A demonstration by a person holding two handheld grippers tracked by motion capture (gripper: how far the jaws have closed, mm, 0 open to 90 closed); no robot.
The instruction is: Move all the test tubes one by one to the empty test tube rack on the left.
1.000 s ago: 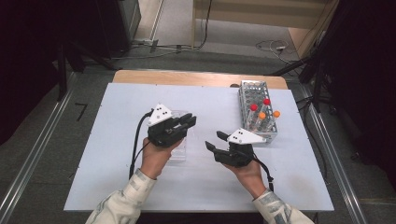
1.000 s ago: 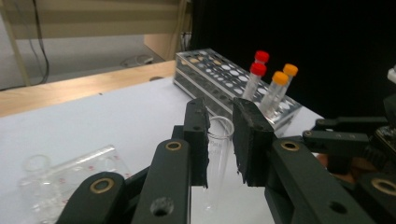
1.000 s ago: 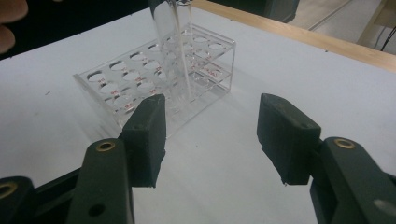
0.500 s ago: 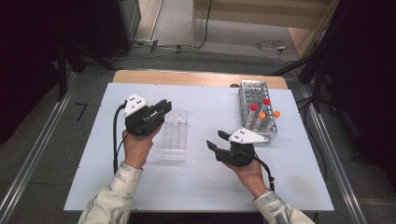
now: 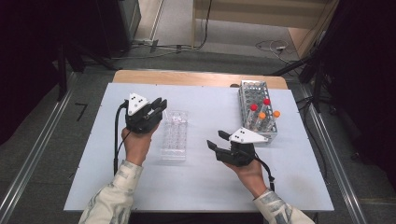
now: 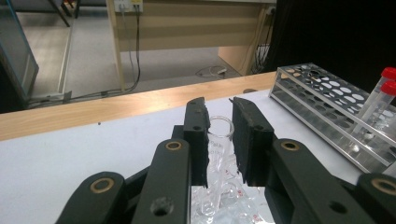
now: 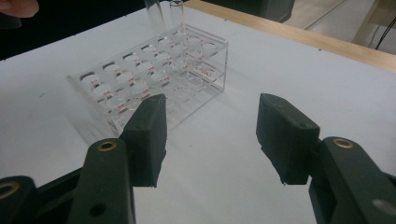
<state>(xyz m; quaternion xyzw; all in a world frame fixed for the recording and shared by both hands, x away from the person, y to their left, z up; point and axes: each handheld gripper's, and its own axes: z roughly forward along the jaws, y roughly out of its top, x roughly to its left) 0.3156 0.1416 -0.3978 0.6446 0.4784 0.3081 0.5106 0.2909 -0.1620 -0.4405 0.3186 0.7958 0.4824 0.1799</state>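
Note:
My left gripper point(image 5: 159, 105) hovers over the far left corner of a clear plastic tube rack point(image 5: 173, 136). Its jaws are shut on a clear glass tube point(image 6: 219, 137), which tilts down toward the clear rack point(image 6: 224, 205) below. My right gripper point(image 5: 218, 140) is held low over the table to the right of the rack, jaws open and empty. In the right gripper view, the gripper point(image 7: 210, 135) points at the clear rack point(image 7: 159, 79), with the held tube point(image 7: 154, 11) above the rack's far end.
A metal tube rack point(image 5: 257, 93) stands at the back right, holding red-capped tubes point(image 5: 253, 107) and orange-capped tubes point(image 5: 262, 115). It also appears in the left gripper view as a metal rack point(image 6: 327, 98). A wooden strip point(image 5: 196, 78) edges the table's far side.
The left gripper lifted from over the clear rack and swung to its left side, then held about there. The right gripper stayed in place, open.

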